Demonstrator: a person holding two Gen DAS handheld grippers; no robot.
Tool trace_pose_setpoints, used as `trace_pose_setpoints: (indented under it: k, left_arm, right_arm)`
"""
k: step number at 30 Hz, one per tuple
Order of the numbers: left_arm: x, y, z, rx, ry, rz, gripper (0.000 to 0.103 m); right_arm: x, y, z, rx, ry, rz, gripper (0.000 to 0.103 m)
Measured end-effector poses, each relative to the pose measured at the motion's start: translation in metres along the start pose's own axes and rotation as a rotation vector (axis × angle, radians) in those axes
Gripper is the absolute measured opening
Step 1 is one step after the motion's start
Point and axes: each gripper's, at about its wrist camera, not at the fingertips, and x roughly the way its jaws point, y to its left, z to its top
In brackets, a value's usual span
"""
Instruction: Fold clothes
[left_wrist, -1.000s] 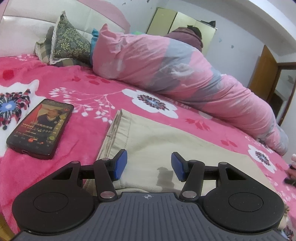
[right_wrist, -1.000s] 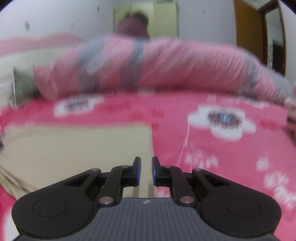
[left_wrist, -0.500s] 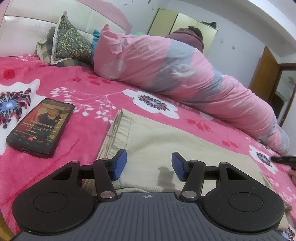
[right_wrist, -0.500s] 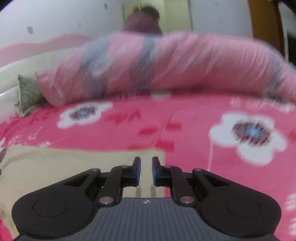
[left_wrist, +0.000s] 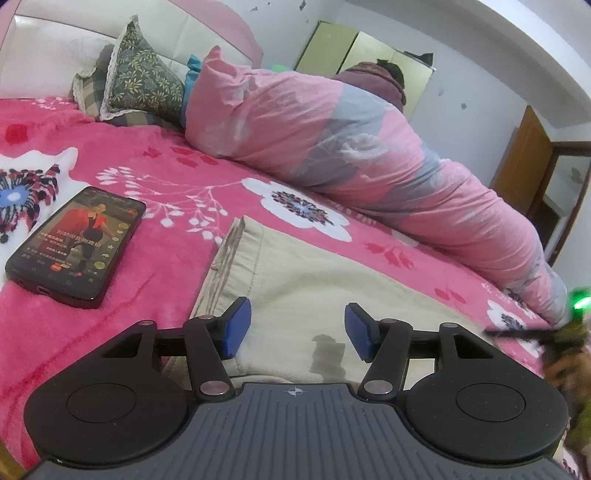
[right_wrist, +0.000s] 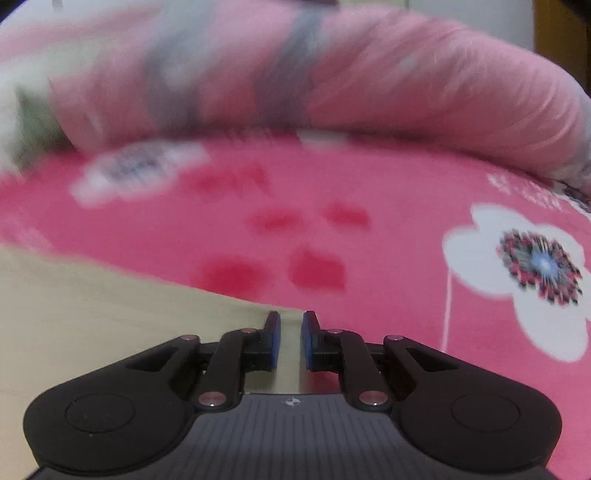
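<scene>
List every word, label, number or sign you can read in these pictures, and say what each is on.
None can be quoted.
Black smartphone on the pink flowered blanket: lines of on-screen text and icons, too small and blurred to read.
Grey ribbed gripper housing: a small crosshair mark, no letters.
Right wrist view: no text.

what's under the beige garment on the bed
The beige garment lies flat on the pink floral blanket, which shows all around its edges. Whatever sits directly beneath the cloth is covered and can't be seen.
</scene>
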Motion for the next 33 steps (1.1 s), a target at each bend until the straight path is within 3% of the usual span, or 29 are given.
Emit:
trace_pose_setpoints:
  k: [1, 5, 7, 10, 13, 16, 18, 23, 27, 29, 31, 33]
  left_arm:
    - [0.0, 0.0, 0.0, 0.001, 0.0, 0.002, 0.058]
    - [-0.001, 0.001, 0.0, -0.01, -0.004, -0.006, 0.058]
    - [-0.001, 0.002, 0.0, -0.015, -0.006, -0.011, 0.058]
    - [-0.001, 0.004, -0.001, -0.026, -0.009, -0.021, 0.059]
    - [-0.001, 0.007, 0.0, -0.044, -0.015, -0.035, 0.059]
    - [-0.002, 0.008, -0.001, -0.053, -0.022, -0.04, 0.059]
    - [-0.004, 0.008, -0.001, -0.058, -0.03, -0.04, 0.059]
    - [-0.006, 0.016, -0.001, -0.096, -0.046, -0.066, 0.059]
    - [-0.006, 0.023, -0.002, -0.138, -0.056, -0.099, 0.059]
    - [-0.006, 0.027, -0.003, -0.158, -0.06, -0.116, 0.059]
    - [-0.006, 0.03, -0.003, -0.173, -0.06, -0.128, 0.059]
    - [-0.006, 0.031, -0.003, -0.176, -0.057, -0.132, 0.059]
  right_arm:
    - [0.01, -0.001, -0.005, -0.01, 0.005, -0.02, 0.017]
    - [-0.015, -0.002, 0.009, 0.05, 0.017, -0.062, 0.017]
    - [-0.045, 0.008, 0.022, 0.043, -0.037, -0.003, 0.017]
    - [-0.078, 0.048, 0.042, -0.009, -0.078, 0.217, 0.018]
    - [-0.07, 0.106, 0.05, -0.091, -0.024, 0.4, 0.018]
    - [-0.028, 0.16, 0.035, -0.148, 0.069, 0.512, 0.018]
    - [0.005, 0.19, 0.014, -0.188, 0.147, 0.495, 0.017]
    - [-0.002, 0.215, 0.028, -0.213, 0.104, 0.446, 0.018]
    - [-0.007, 0.245, 0.049, -0.198, 0.115, 0.624, 0.017]
    - [0.005, 0.264, 0.05, -0.201, 0.154, 0.668, 0.017]
    - [0.029, 0.286, 0.045, -0.203, 0.211, 0.672, 0.015]
    - [0.038, 0.29, 0.047, -0.15, 0.194, 0.661, 0.014]
